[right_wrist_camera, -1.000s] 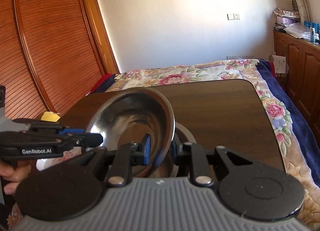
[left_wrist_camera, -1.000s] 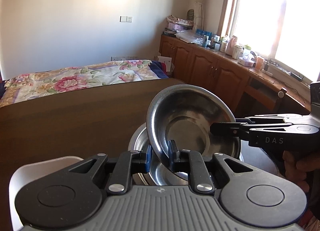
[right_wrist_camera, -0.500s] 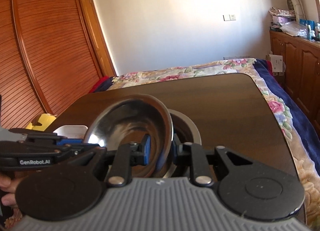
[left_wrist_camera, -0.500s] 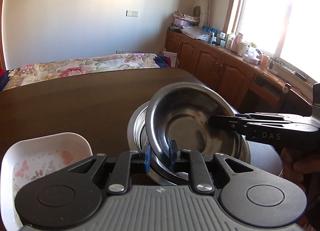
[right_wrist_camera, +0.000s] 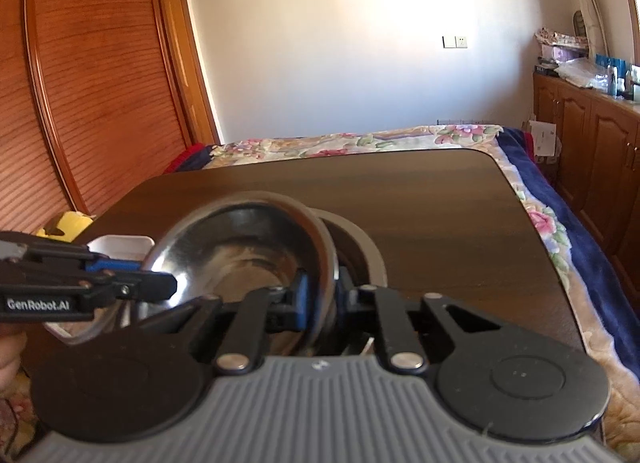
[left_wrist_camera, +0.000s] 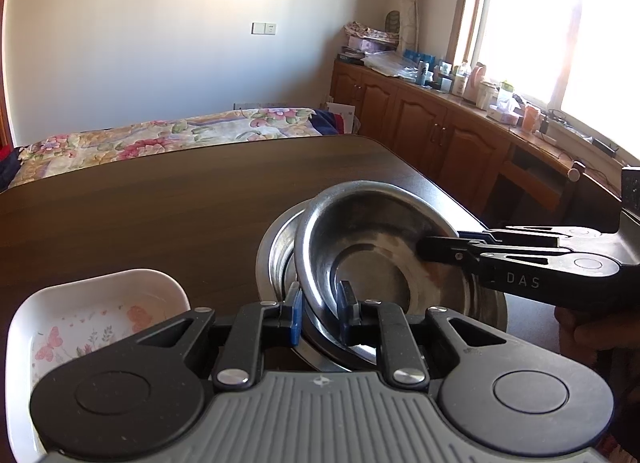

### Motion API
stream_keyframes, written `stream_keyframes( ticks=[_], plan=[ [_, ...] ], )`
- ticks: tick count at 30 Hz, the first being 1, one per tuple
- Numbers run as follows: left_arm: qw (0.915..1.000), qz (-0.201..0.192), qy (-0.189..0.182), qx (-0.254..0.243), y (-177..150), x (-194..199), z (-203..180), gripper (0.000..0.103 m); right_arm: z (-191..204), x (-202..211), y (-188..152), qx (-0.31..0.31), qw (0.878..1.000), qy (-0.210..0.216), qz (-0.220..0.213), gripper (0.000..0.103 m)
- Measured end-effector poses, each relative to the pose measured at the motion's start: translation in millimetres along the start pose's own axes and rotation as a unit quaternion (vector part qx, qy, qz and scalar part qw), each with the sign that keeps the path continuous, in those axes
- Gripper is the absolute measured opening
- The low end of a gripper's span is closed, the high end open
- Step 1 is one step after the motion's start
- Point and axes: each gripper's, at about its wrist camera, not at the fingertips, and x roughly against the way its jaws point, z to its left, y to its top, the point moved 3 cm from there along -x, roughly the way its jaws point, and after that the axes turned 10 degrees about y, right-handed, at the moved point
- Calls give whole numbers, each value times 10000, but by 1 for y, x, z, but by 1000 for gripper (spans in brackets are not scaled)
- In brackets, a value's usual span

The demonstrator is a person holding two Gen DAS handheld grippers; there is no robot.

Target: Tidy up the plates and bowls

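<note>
A steel bowl [left_wrist_camera: 372,263] is held by both grippers, tilted slightly, its base down inside a larger steel bowl [left_wrist_camera: 276,247] that stands on the dark wooden table [left_wrist_camera: 160,203]. My left gripper [left_wrist_camera: 320,313] is shut on the near rim. My right gripper [left_wrist_camera: 424,249] comes in from the right and is shut on the right rim. In the right wrist view the same upper bowl [right_wrist_camera: 240,247] sits between the right gripper's [right_wrist_camera: 323,299] fingers, with the left gripper [right_wrist_camera: 170,283] pinching its left rim and the lower bowl [right_wrist_camera: 360,239] showing behind.
A white dish with a floral print [left_wrist_camera: 80,323] sits on the table left of the bowls; it also shows as the white dish [right_wrist_camera: 120,243] in the right wrist view. A yellow object [right_wrist_camera: 66,223] lies past the table's left edge. A bed [left_wrist_camera: 160,135] and wooden cabinets [left_wrist_camera: 440,135] lie beyond.
Both grippers have brought the upper bowl down from a steep tilt above the table to a flatter pose inside the lower bowl. Both grips are unchanged.
</note>
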Motion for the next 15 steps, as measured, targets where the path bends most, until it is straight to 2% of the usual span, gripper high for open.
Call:
stream_keyframes(
  ticks=[9, 15],
  plan=[
    [9999, -81, 70, 8, -1, 6, -2, 18, 4, -1, 0, 179, 9997, -138, -4, 14],
    [9993, -326, 188, 68, 2, 20, 6, 18, 8, -4, 0, 416, 9989, -220, 88, 13]
  ],
)
